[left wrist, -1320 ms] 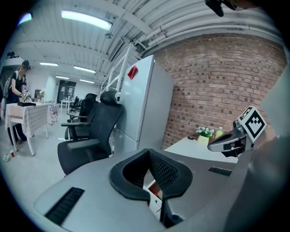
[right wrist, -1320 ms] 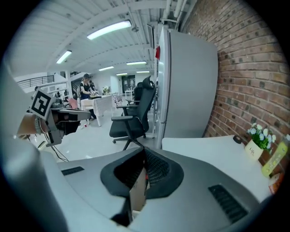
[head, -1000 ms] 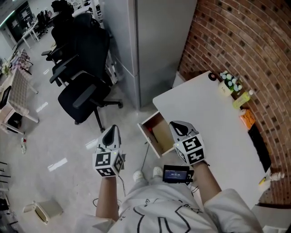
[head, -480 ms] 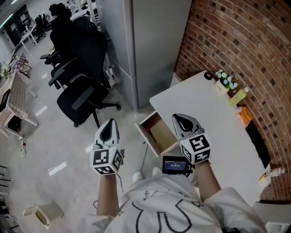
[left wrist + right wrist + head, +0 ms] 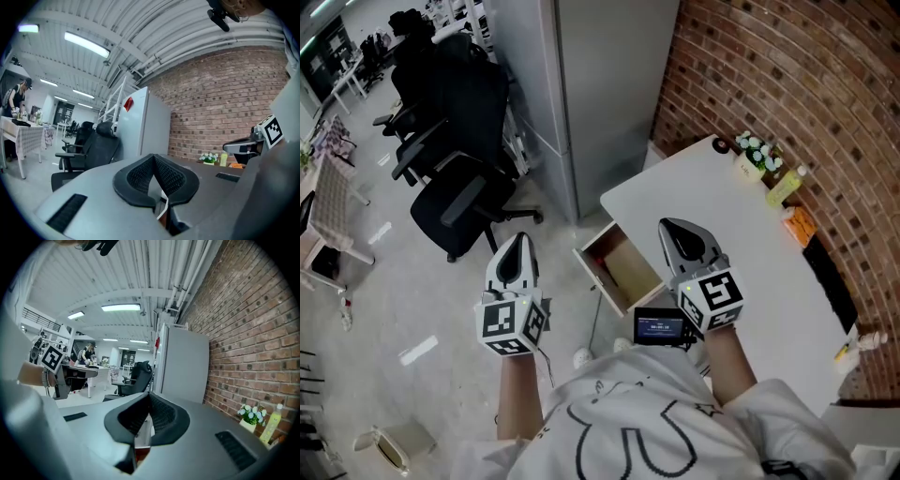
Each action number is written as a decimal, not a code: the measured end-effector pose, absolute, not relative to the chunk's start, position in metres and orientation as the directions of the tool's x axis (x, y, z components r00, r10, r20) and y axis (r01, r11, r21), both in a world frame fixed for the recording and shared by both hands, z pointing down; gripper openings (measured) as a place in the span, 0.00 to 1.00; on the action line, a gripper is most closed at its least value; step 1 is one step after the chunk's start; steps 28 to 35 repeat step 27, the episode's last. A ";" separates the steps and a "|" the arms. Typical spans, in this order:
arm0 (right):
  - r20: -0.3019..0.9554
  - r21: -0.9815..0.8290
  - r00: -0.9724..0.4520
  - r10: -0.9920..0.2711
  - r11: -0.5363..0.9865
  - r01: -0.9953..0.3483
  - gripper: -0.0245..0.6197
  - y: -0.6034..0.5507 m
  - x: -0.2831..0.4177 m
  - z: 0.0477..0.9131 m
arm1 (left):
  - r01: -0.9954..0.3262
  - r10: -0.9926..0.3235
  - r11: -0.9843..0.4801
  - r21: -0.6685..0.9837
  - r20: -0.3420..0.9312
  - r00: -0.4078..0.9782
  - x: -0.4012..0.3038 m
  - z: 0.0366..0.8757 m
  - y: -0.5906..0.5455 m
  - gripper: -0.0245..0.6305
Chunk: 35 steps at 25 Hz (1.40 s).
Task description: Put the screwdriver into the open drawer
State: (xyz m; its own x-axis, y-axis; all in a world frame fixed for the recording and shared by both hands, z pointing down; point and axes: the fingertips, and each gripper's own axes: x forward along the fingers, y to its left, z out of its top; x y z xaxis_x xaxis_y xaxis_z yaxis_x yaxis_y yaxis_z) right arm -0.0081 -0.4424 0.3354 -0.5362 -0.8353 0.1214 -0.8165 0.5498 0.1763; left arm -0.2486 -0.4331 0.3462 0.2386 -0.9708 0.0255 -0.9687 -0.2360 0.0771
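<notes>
The open drawer [image 5: 619,270] sticks out of the near left edge of the white table [image 5: 741,234]; its wooden inside looks bare. No screwdriver shows in any view. My left gripper [image 5: 519,244] hangs over the floor left of the drawer, its ribbed pads [image 5: 140,176] meeting at the tip with nothing between them. My right gripper [image 5: 672,230] hovers over the table edge just right of the drawer. Its pads [image 5: 161,413] are also closed together and hold nothing.
Black office chairs [image 5: 455,202] stand on the floor to the left, beside a tall grey cabinet [image 5: 600,84]. A brick wall [image 5: 806,84] runs behind the table. A flower pot [image 5: 750,153], a yellow-green bottle [image 5: 783,186] and an orange item [image 5: 800,225] line the table's far edge.
The head view has drifted, so table and drawer sit slightly higher and further left. The right gripper has edged further over the table past the drawer. Both stay shut and empty.
</notes>
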 end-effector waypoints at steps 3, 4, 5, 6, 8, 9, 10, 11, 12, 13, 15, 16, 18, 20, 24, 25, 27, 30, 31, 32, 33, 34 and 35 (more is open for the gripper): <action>0.123 0.174 -0.519 -0.846 0.533 -0.828 0.07 -0.445 -0.004 0.337 | -0.967 -0.969 -0.242 0.074 0.021 0.244 -0.247 0.344 -0.436 0.05; 0.127 0.172 -0.516 -0.847 0.531 -0.830 0.07 -0.446 -0.004 0.338 | -0.967 -0.969 -0.244 0.073 0.021 0.246 -0.245 0.343 -0.436 0.05; 0.131 0.171 -0.514 -0.848 0.530 -0.830 0.07 -0.446 -0.003 0.338 | -0.967 -0.968 -0.247 0.071 0.021 0.249 -0.244 0.342 -0.436 0.05; 0.133 0.168 -0.514 -0.847 0.531 -0.831 0.07 -0.446 -0.003 0.339 | -0.966 -0.968 -0.249 0.069 0.021 0.251 -0.243 0.342 -0.437 0.05; 0.135 0.166 -0.514 -0.847 0.531 -0.831 0.06 -0.445 -0.003 0.341 | -0.965 -0.966 -0.254 0.064 0.022 0.256 -0.242 0.341 -0.436 0.05; 0.136 0.166 -0.514 -0.847 0.531 -0.831 0.06 -0.444 -0.004 0.341 | -0.965 -0.966 -0.255 0.062 0.023 0.257 -0.241 0.341 -0.436 0.05; 0.136 0.166 -0.513 -0.847 0.530 -0.831 0.07 -0.443 -0.004 0.342 | -0.965 -0.966 -0.256 0.061 0.024 0.258 -0.242 0.341 -0.435 0.05; 0.135 0.164 -0.514 -0.847 0.530 -0.832 0.06 -0.443 -0.005 0.343 | -0.965 -0.966 -0.256 0.060 0.024 0.258 -0.242 0.341 -0.434 0.05; 0.134 0.162 -0.514 -0.847 0.530 -0.832 0.07 -0.442 -0.006 0.343 | -0.965 -0.966 -0.255 0.059 0.024 0.257 -0.243 0.341 -0.434 0.05; 0.133 0.161 -0.515 -0.847 0.531 -0.832 0.07 -0.442 -0.006 0.343 | -0.965 -0.966 -0.254 0.059 0.023 0.256 -0.244 0.341 -0.434 0.05; 0.131 0.159 -0.515 -0.847 0.530 -0.833 0.07 -0.442 -0.006 0.344 | -0.966 -0.967 -0.252 0.060 0.021 0.254 -0.245 0.340 -0.434 0.05; 0.132 0.158 -0.513 -0.848 0.529 -0.834 0.06 -0.442 -0.006 0.344 | -0.966 -0.967 -0.251 0.060 0.021 0.253 -0.245 0.340 -0.435 0.05; 0.136 0.156 -0.508 -0.851 0.524 -0.837 0.06 -0.442 -0.005 0.345 | -0.966 -0.967 -0.250 0.062 0.022 0.252 -0.246 0.340 -0.436 0.05; 0.139 0.153 -0.502 -0.853 0.520 -0.841 0.06 -0.442 -0.004 0.347 | -0.966 -0.967 -0.251 0.063 0.022 0.253 -0.246 0.341 -0.436 0.05; 0.138 0.147 -0.496 -0.857 0.513 -0.845 0.06 -0.443 -0.002 0.349 | -0.965 -0.966 -0.255 0.065 0.018 0.256 -0.245 0.341 -0.438 0.05; 0.136 0.145 -0.496 -0.858 0.512 -0.847 0.06 -0.443 -0.001 0.349 | -0.965 -0.966 -0.256 0.064 0.017 0.258 -0.244 0.340 -0.439 0.05; 0.134 0.142 -0.494 -0.859 0.510 -0.849 0.06 -0.445 0.000 0.348 | -0.964 -0.965 -0.259 0.063 0.016 0.260 -0.243 0.339 -0.441 0.05; 0.134 0.142 -0.494 -0.859 0.510 -0.849 0.06 -0.445 0.000 0.348 | -0.964 -0.965 -0.259 0.063 0.016 0.260 -0.243 0.339 -0.441 0.05; 0.134 0.142 -0.494 -0.859 0.510 -0.849 0.06 -0.445 0.000 0.348 | -0.964 -0.965 -0.259 0.063 0.016 0.260 -0.243 0.339 -0.441 0.05; 0.134 0.142 -0.494 -0.859 0.510 -0.849 0.06 -0.445 0.000 0.348 | -0.964 -0.965 -0.259 0.063 0.016 0.260 -0.243 0.339 -0.441 0.05; 0.134 0.142 -0.494 -0.859 0.510 -0.849 0.06 -0.445 0.000 0.348 | -0.964 -0.965 -0.259 0.063 0.016 0.260 -0.243 0.339 -0.441 0.05; 0.134 0.142 -0.494 -0.859 0.510 -0.849 0.06 -0.445 0.000 0.348 | -0.964 -0.965 -0.259 0.063 0.016 0.260 -0.243 0.339 -0.441 0.05; 0.134 0.142 -0.494 -0.859 0.510 -0.849 0.06 -0.445 0.000 0.348 | -0.964 -0.965 -0.259 0.063 0.016 0.260 -0.243 0.339 -0.441 0.05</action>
